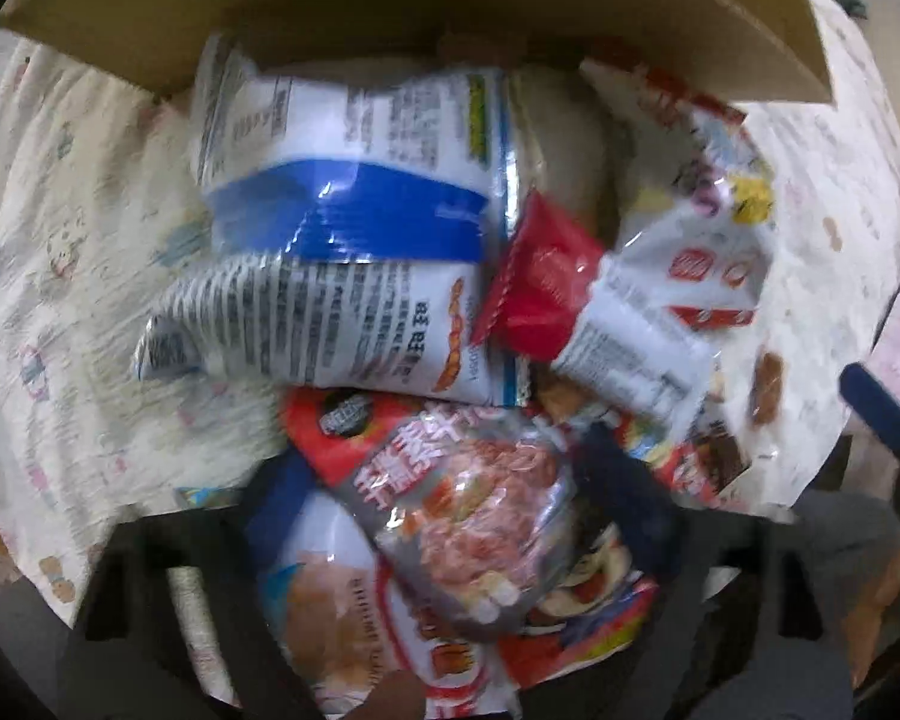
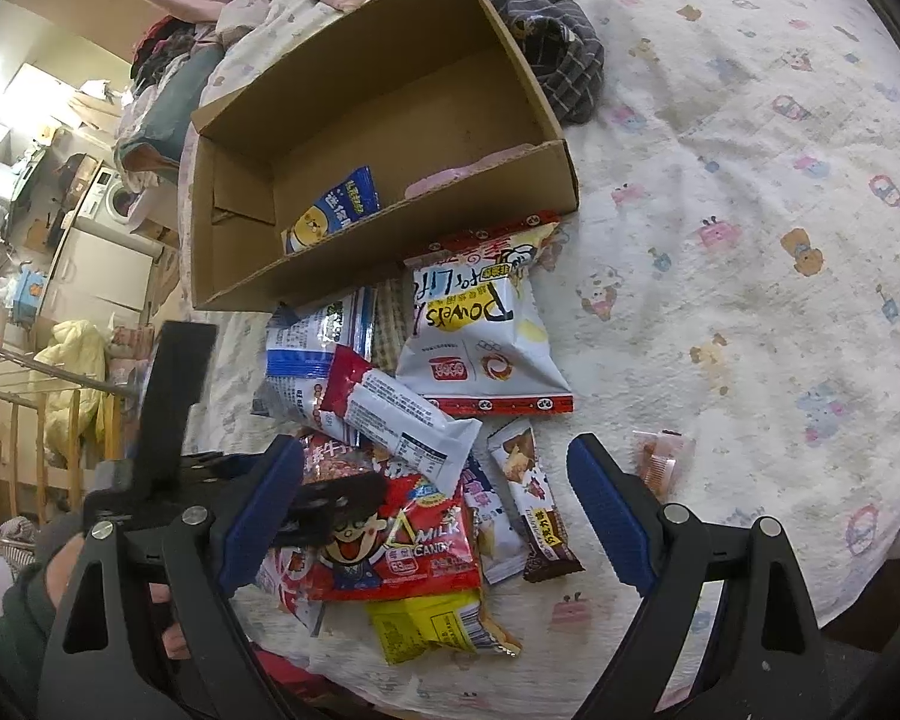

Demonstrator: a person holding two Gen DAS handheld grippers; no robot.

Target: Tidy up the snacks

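A pile of snack packets lies on a printed bedsheet in front of an open cardboard box (image 2: pixel 384 138) that holds one blue packet (image 2: pixel 336 207). My left gripper (image 1: pixel 444 510) hangs low over the pile, its blue fingers (image 1: pixel 624 480) either side of a clear red-labelled packet (image 1: pixel 468 504); the view is blurred. It also shows in the right wrist view (image 2: pixel 330 504), over the red milk candy bag (image 2: pixel 402 546). My right gripper (image 2: pixel 435 516) is open and empty above the near end of the pile. A white chips bag (image 2: pixel 480 324) and a blue-and-white bag (image 1: pixel 348 180) lie by the box.
A dark checked cloth (image 2: pixel 558 54) lies behind the box. A small clear-wrapped candy (image 2: pixel 660 456) sits alone to the right. A yellow packet (image 2: pixel 432 624) and a brown bar (image 2: pixel 534 510) lie near the bed's front edge. Room clutter is on the left.
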